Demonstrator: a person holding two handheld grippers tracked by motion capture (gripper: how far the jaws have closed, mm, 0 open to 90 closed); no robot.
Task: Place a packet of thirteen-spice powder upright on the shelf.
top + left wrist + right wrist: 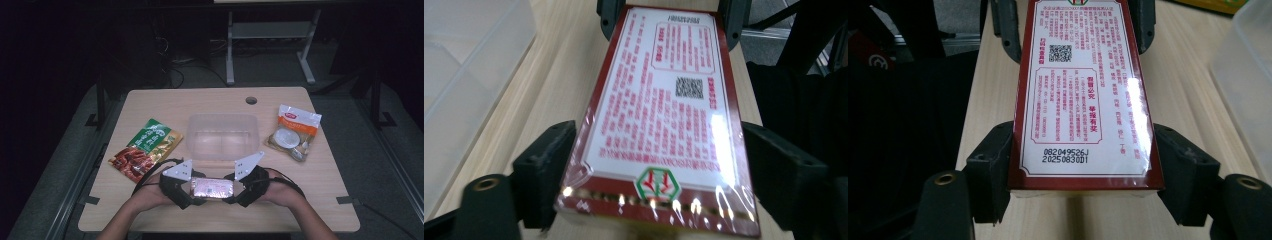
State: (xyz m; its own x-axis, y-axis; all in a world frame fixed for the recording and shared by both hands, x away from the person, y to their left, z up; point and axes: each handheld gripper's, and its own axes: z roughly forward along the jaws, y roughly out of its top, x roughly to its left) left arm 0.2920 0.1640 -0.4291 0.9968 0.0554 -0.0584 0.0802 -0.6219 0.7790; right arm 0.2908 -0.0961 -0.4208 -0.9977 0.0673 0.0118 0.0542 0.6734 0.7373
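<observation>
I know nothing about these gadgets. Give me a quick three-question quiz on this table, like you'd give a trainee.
1. Multiple choice: what stands just behind the red-bordered box? A, a metal pot; B, a clear plastic tub; C, a glass bottle.
2. True or false: the green and red packet lies inside the tub.
3. Fill in: the left gripper and the right gripper each clamp one ____ of the box between their jaws.

Key
1. B.
2. False: it lies on the table, left of the tub.
3. end.
</observation>
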